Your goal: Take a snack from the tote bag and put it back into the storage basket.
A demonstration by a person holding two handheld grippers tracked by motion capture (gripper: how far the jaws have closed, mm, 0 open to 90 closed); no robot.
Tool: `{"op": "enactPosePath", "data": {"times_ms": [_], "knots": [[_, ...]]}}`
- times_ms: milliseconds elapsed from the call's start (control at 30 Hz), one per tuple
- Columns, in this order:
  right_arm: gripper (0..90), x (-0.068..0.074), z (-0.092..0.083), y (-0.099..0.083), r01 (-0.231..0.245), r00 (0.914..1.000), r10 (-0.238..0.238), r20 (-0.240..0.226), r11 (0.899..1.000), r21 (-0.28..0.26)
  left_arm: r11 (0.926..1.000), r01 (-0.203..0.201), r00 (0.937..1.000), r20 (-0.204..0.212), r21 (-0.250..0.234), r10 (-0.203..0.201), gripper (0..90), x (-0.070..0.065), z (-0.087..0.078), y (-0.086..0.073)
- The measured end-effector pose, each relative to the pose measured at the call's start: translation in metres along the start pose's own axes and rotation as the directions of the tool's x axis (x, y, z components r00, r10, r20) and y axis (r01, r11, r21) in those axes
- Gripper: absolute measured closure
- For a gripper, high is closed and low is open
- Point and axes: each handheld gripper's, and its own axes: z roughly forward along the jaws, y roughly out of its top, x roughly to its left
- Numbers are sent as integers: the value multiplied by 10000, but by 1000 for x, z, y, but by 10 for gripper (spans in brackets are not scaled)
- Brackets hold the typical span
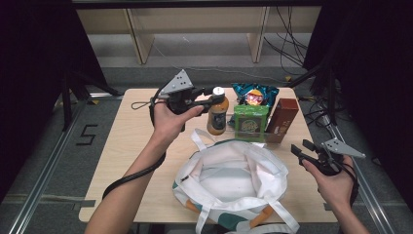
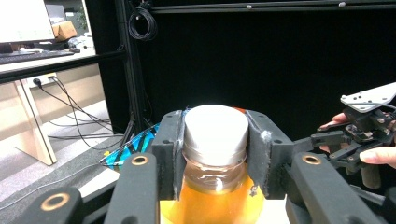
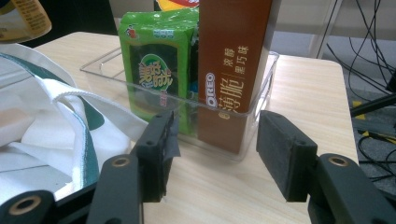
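Because the orange juice bottle is tall and smooth, we are clamping our left tongs around its neck under the white cap, lifting it beside the clear tray toward the open tote bag; our right tongs are waiting open, empty, above the bench.

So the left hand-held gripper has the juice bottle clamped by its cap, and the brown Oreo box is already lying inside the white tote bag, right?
Not quite. The left hand-held gripper does clamp the orange juice bottle at its cap, but the brown Oreo box is not in the white tote bag. It stands upright in the clear plastic bin beside the green snack packet, as the right gripper view shows.
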Motion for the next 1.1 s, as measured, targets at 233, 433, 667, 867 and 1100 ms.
{"op": "enactPosePath", "data": {"times_ms": [233,433,667,867,1100], "knots": [[477,2,-1,0,-190,9998,190,4,9998,72,9999,-108,9999,5,43,108,591,3,4,-1],[476,-1,-1,-1,95,9999,-95,-63,9999,80,9998,-172,9998,53,55,172,590,6,8,-2],[476,1,-2,-1,-13,10000,13,-25,9999,155,9998,-162,9999,53,81,161,591,8,11,-3],[476,-2,-1,0,306,9995,-306,-62,9995,72,9999,-95,9999,55,80,95,590,10,13,-4],[476,0,-2,0,94,10000,-93,-19,9999,116,9998,-132,9999,50,119,131,591,11,15,-4]]}}
